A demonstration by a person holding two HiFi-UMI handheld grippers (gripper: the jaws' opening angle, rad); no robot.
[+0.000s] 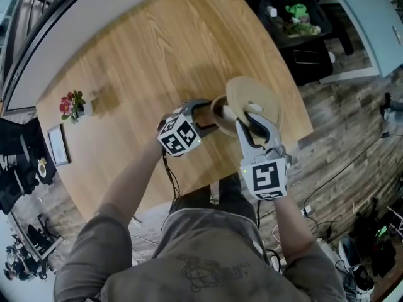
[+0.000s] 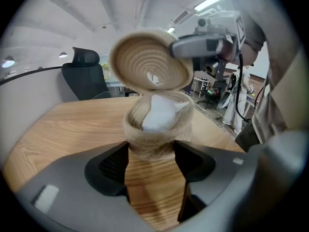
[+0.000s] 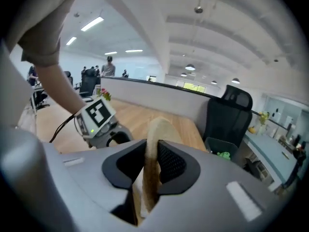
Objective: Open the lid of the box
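Right gripper (image 3: 152,151): Its jaws are closed tight on the edge of the lid (image 3: 157,129). The lid stands thin-side-on between the two pads.
Left gripper (image 2: 151,151): Its jaws are spread wide. The box (image 2: 154,134) sits between the tips, and both pads seem to press on its sides, low down.
Lid: It is off the box. It hangs tipped up just above the box and does not touch it. Its ringed underside faces the left gripper.
Box: It is small, round and woven. It stands upright on the wooden table (image 1: 145,61), close to the person's edge. Its top is open.
Inside the box: There is something white (image 2: 157,112) that looks soft. I cannot tell what it is.
How the lid will feel: I think it is very light and a bit bendy, like a straw mat. The weave looks rough, so it should not slip out.
How the box will feel: I think it is light too, so it could slide or tip if nobody holds it. The walls look soft and could squash if squeezed hard.
Where to hold the lid: By the edge, with one pad on each flat side, as it is held here.
Where to hold the box: Low on its two sides with a gentle squeeze, so it stays put.
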